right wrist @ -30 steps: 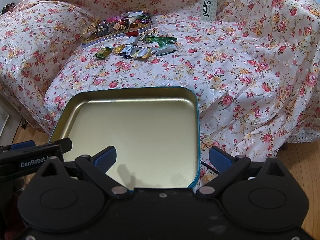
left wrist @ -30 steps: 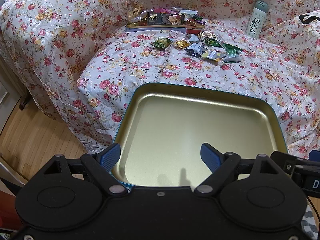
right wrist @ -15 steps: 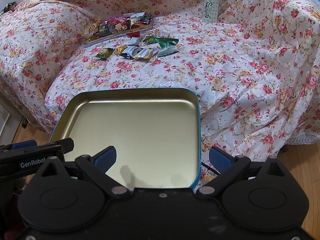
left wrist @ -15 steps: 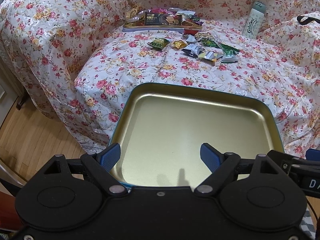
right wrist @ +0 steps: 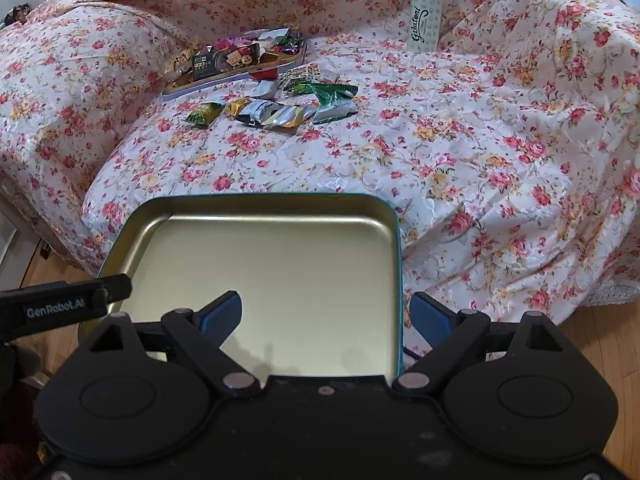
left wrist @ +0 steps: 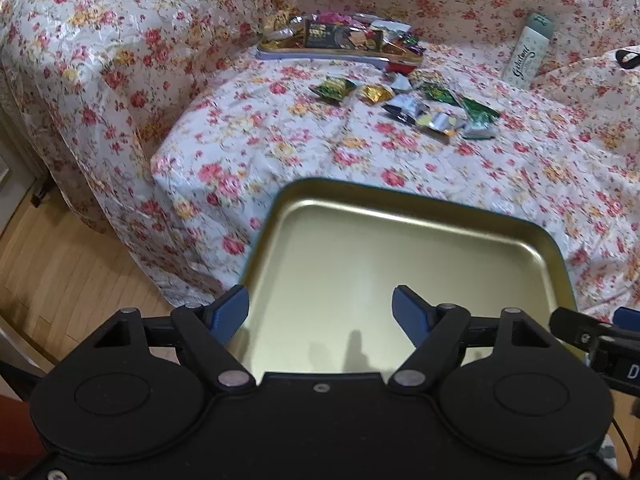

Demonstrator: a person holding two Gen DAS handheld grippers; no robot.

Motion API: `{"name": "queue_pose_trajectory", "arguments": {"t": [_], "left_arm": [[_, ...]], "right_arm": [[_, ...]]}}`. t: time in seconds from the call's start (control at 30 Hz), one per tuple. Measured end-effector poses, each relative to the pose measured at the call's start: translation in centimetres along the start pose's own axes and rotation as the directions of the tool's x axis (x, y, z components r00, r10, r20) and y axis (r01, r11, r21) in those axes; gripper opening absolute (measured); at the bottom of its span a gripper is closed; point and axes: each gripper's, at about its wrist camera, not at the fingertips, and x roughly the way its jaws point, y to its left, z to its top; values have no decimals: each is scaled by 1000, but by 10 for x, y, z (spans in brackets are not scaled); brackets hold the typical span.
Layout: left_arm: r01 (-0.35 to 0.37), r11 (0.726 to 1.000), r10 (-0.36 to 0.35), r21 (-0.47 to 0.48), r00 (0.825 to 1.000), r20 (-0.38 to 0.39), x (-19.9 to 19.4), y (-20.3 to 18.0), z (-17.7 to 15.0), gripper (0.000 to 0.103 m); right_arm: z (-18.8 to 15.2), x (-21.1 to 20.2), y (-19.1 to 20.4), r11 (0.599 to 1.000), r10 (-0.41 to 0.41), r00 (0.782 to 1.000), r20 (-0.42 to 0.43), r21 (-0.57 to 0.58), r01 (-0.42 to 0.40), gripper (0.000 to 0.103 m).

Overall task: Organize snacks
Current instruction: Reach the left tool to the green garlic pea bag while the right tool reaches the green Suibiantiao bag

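Left gripper (left wrist: 320, 308): jaws fairly wide and closing; one blue pad sits at the tin's left edge, the other over its floor. No pad is seen pressing the metal, so no grip is shown.
Right gripper (right wrist: 326, 316): jaws wide and closing, set astride the tin's right wall, one pad inside, one outside; a gap shows on both sides.
Tin (left wrist: 400, 208): shallow gold tray with a teal rim and rounded corners, empty, directly under both tools, its far edge over the front of the sofa (left wrist: 280, 152).
Tin, handling: thin stiff sheet metal, probably light; the smooth lacquered wall looks slippery, so the pads should pinch across the upright rim rather than the floor.
Loose snacks (right wrist: 276, 110): small foil packets scattered mid-seat, well beyond the tin; light, crinkly and crushable, best nipped by a sealed end.
Second tin (right wrist: 236, 76): at the back of the seat, heaped with wrapped snacks.
Bottle (right wrist: 426, 12): pale, upright against the backrest, apart from the snacks.
Hidden: the tin's near edge lies under both tool bodies, so what bears it cannot be told; it may rest on a lap or be carried.
Unclear: packet print is too small to read; overlapping wrappers defeat a count.
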Motion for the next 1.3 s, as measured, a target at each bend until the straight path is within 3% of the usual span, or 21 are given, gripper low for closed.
{"name": "queue_pose_trajectory", "arguments": {"t": [0.47, 0.87, 1.07, 1.3], "left_arm": [[-6, 1000, 5, 24, 1000, 23, 24, 6, 60, 79], [5, 997, -6, 75, 1000, 16, 68, -4, 112, 76], [14, 997, -13, 70, 1000, -17, 95, -2, 129, 76], [34, 996, -30, 78, 998, -54, 127, -2, 144, 76]], "right_arm": [[69, 32, -3, 999, 20, 998, 55, -35, -18, 95], [126, 92, -5, 999, 38, 999, -18, -31, -39, 95], [147, 129, -10, 999, 48, 995, -89, 6, -47, 88], [167, 161, -15, 999, 39, 994, -101, 24, -37, 84]]}}
